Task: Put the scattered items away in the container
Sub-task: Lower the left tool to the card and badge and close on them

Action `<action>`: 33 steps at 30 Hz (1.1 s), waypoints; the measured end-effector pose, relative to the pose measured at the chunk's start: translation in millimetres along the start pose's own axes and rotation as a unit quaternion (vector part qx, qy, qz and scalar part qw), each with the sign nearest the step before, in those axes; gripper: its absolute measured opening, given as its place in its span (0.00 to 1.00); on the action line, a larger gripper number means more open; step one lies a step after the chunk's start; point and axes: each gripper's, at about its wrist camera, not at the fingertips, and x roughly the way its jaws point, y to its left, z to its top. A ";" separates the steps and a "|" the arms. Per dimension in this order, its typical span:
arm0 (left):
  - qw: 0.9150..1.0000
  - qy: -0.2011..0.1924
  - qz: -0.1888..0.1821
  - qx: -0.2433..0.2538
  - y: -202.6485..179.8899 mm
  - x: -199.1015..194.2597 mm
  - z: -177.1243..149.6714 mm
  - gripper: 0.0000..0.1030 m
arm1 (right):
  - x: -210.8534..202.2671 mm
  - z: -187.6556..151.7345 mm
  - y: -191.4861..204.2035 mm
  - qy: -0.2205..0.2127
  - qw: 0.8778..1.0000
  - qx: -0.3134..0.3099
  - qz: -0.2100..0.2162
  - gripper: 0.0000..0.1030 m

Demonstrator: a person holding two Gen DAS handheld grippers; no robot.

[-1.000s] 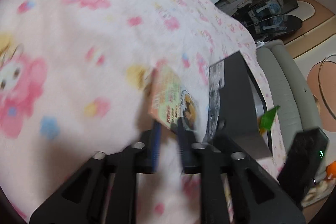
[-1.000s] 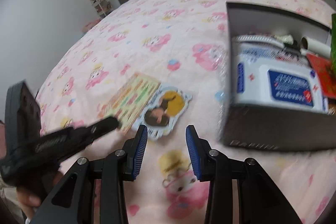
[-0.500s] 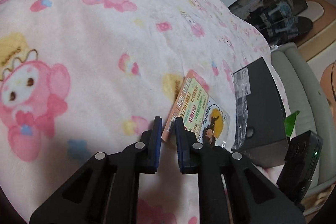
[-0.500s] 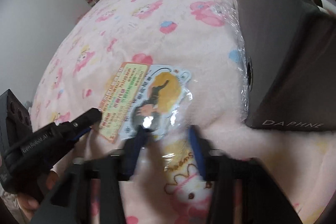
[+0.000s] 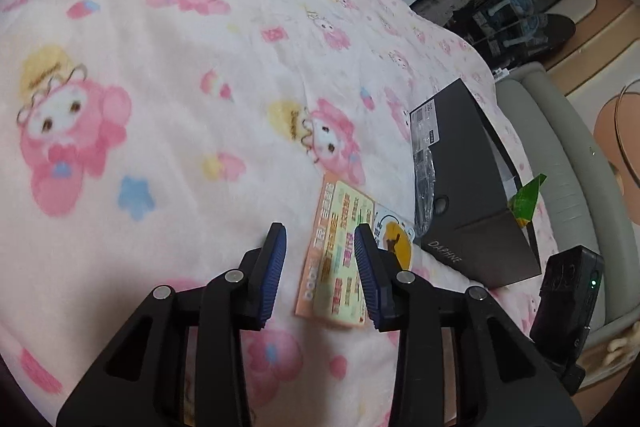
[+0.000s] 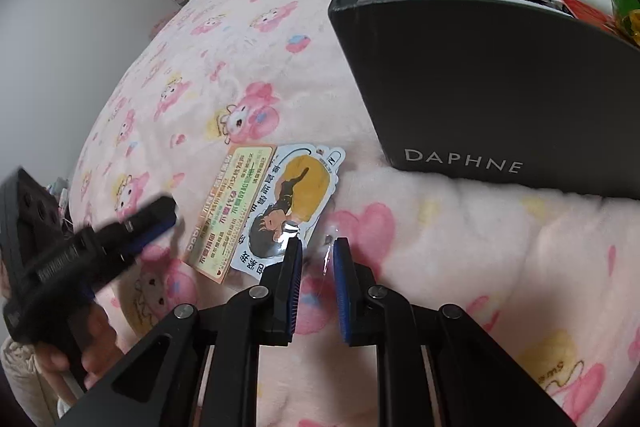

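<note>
Right wrist view: box at one o'clock holds several items, card remains on bed; right fingers closing on its clear sleeve edge, left fingers opening, empty.

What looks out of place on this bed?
The flat cartoon card pack lies loose on the pink blanket, just outside the black box where the other bits already sit. Nothing looks spilled or damaged.

Soft, even indoor light — bright enough, with only faint shadows on the pink blanket. Fisheye bending curves both views into dark corners. The left hand-held gripper is motion-blurred; glare spots the sticker card — its film shines.
</note>
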 end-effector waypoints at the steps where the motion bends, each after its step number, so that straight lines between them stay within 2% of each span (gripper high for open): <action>1: 1.000 0.005 0.004 0.004 0.9 6.1 2.0 0.34 | 1.6 1.1 1.6 0.001 1.000 -0.002 -0.001 0.13; 4: 0.999 0.037 0.003 -0.002 6.9 26.0 -0.6 0.33 | 7.4 5.0 6.7 0.005 1.000 -0.008 -0.011 0.15; 7: 0.999 0.046 -0.002 0.015 4.4 26.3 -4.9 0.33 | 11.3 6.7 12.5 0.006 1.000 -0.018 -0.022 0.15; 9: 0.997 0.061 -0.045 0.007 4.4 23.4 -8.3 0.34 | 12.2 6.0 15.0 0.006 0.999 -0.023 -0.029 0.15; 11: 0.994 0.072 -0.081 -0.008 6.3 19.8 -12.0 0.35 | 10.6 4.4 15.4 0.006 0.999 -0.027 -0.041 0.26; 18: 0.997 0.062 -0.046 -0.010 7.7 23.3 -9.8 0.37 | 8.9 5.5 13.1 0.007 0.998 -0.033 -0.054 0.28; 20: 0.997 0.064 -0.030 -0.002 6.1 28.2 -10.3 0.37 | 14.1 5.9 11.5 0.013 0.998 -0.032 -0.054 0.38; 23: 0.997 0.072 -0.016 0.022 0.1 34.3 -14.7 0.38 | 24.7 1.9 8.7 0.024 0.998 -0.030 -0.046 0.44; 28: 0.995 0.084 -0.014 0.056 -12.7 31.0 -28.2 0.38 | 18.1 -6.0 12.3 0.025 0.999 -0.032 -0.009 0.43; 30: 0.994 0.088 -0.017 0.066 -18.4 21.5 -39.6 0.38 | 7.3 -8.8 16.4 0.022 0.999 -0.041 -0.007 0.36; 33: 0.992 0.099 -0.017 0.078 -24.2 9.4 -57.8 0.38 | -10.8 -15.2 21.3 0.014 0.998 -0.058 -0.005 0.35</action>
